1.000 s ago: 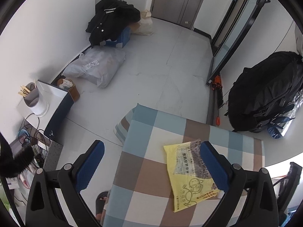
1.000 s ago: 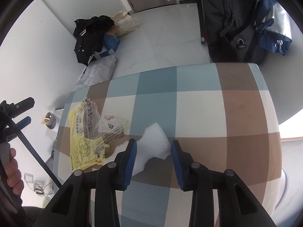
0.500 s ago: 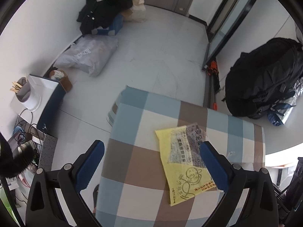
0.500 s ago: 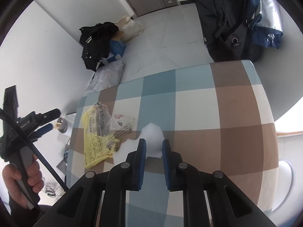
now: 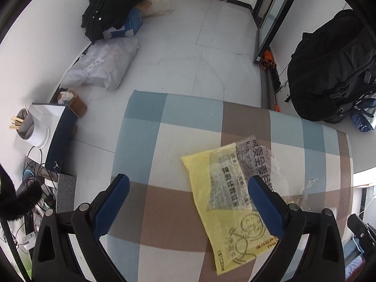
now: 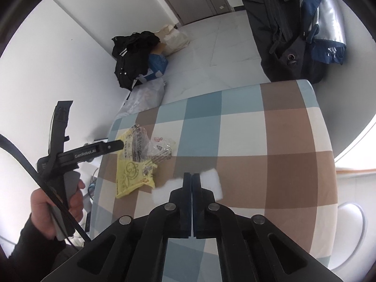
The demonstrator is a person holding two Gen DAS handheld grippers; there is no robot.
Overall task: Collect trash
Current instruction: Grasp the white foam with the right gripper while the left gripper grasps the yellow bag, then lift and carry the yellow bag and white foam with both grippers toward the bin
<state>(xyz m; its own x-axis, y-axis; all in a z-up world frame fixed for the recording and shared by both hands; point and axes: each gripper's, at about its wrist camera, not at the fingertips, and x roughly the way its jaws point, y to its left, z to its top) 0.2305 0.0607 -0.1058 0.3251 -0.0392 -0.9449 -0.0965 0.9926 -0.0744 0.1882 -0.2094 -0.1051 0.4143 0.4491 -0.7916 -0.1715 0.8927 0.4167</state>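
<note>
A white tissue (image 6: 212,183) is pinched between the shut jaws of my right gripper (image 6: 192,176), just above the checked tablecloth (image 6: 244,138). A yellow printed plastic bag (image 5: 225,202) with clear wrappers (image 5: 256,155) on it lies on the cloth; it also shows in the right wrist view (image 6: 131,171). My left gripper (image 5: 188,188) is open and hovers over the table's left part, its right finger above the bag. The left gripper also shows in the right wrist view (image 6: 89,151), held in a hand.
On the floor beyond the table lie a black jacket (image 5: 112,7), a blue box (image 5: 131,23) and a grey parcel bag (image 5: 103,65). A black backpack (image 5: 333,70) leans at the right. A cup with chopsticks (image 5: 30,129) stands on a box at the left.
My right gripper closed on the white tissue and lifted back a little. My left gripper moved over the table toward the yellow bag, still open.
</note>
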